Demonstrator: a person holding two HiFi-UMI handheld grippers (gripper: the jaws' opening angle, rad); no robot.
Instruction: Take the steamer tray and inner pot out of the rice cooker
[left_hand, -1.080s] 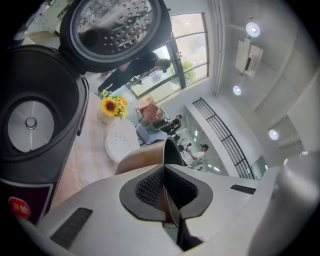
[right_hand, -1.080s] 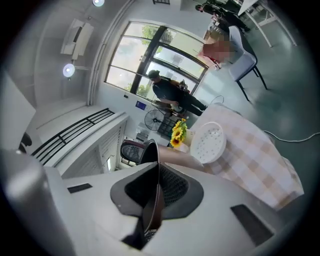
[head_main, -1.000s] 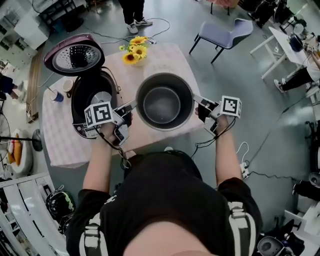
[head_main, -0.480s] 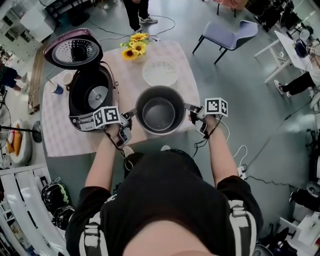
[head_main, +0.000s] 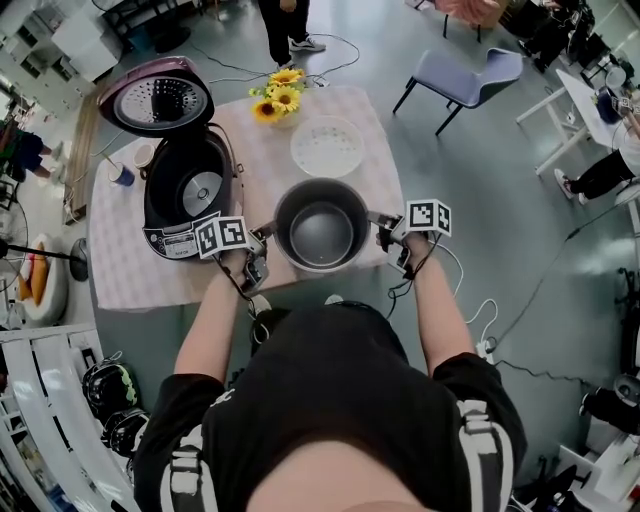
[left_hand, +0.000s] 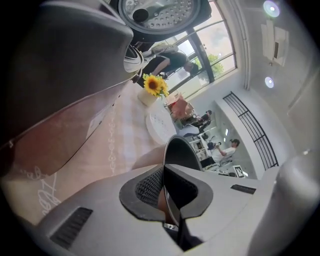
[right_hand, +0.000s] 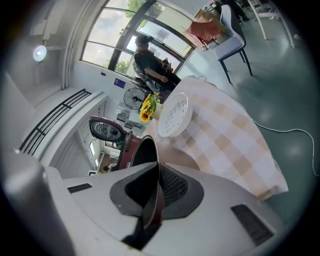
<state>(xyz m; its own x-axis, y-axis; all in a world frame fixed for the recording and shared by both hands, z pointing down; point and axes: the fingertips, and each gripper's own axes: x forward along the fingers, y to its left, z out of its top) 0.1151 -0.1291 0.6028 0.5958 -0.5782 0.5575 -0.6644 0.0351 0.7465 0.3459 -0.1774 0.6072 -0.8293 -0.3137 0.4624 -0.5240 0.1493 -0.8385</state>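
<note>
The grey metal inner pot (head_main: 322, 228) is at the front middle of the checked table (head_main: 130, 270); whether it touches the cloth I cannot tell. My left gripper (head_main: 262, 240) is shut on its left rim and my right gripper (head_main: 384, 232) on its right rim. In the left gripper view the thin pot rim (left_hand: 176, 150) runs between the black pads (left_hand: 145, 187). The right gripper view shows the same: rim (right_hand: 145, 150) pinched by the pads (right_hand: 172, 186). The white perforated steamer tray (head_main: 327, 147) lies on the table behind the pot. The rice cooker (head_main: 185, 195) stands open and without its pot at the left.
The cooker's raised lid (head_main: 160, 97) stands at the back left. A vase of sunflowers (head_main: 280, 100) is at the table's far edge and a small cup (head_main: 120, 175) at its left edge. A chair (head_main: 465, 72) and a standing person's legs (head_main: 290, 20) are beyond the table.
Both grippers have come down with the pot, from high over the table to its front middle. The steamer tray, hidden by the pot before, now shows behind it.
</note>
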